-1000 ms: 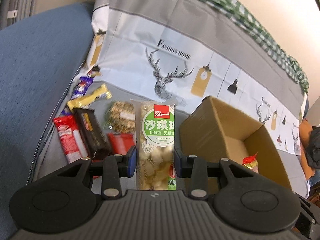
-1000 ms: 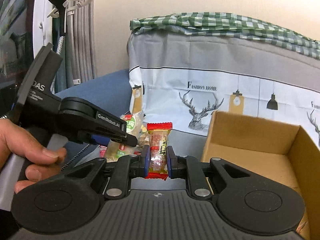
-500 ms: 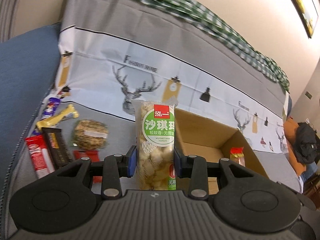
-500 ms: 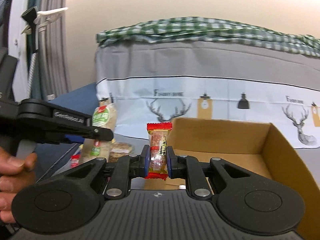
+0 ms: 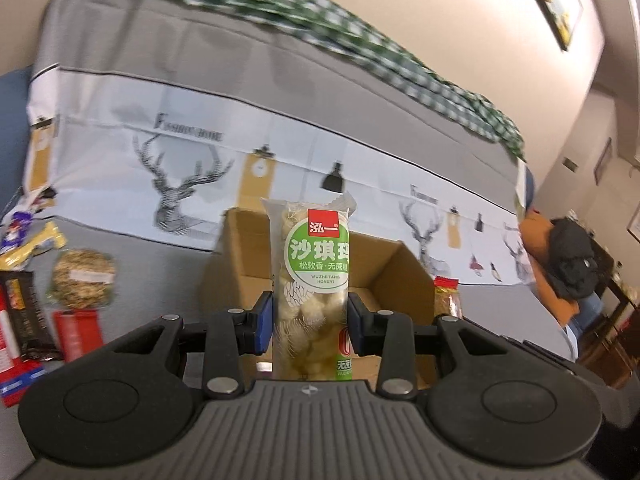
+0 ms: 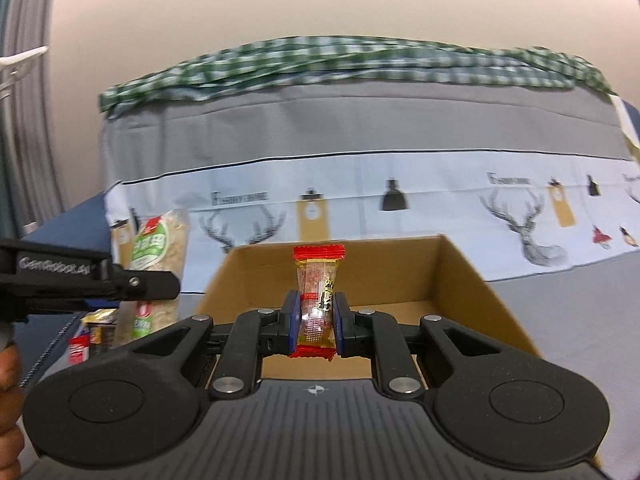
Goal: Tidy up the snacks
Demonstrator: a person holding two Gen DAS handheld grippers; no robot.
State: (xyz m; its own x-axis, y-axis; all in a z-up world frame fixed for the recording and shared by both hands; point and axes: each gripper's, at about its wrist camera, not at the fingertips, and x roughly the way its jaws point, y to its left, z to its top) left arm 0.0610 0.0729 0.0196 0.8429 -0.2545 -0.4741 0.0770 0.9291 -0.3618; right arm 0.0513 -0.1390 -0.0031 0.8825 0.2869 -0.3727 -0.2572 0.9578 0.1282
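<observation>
While each hand-held gripper clamps, left point(image 5: 310, 322) pinches sachima pack point(image 5: 310, 280), right point(image 6: 316, 326) candy point(image 6: 317, 300).

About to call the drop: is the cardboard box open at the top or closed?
Open. The right wrist view looks past the cardboard box rim to its inner walls and floor; no flap or lid covers it.

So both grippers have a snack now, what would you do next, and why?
Probably carry both a little further over the open cardboard box before releasing: the left gripper holds the green-label snack pack, the right gripper the red-ended candy.
</observation>
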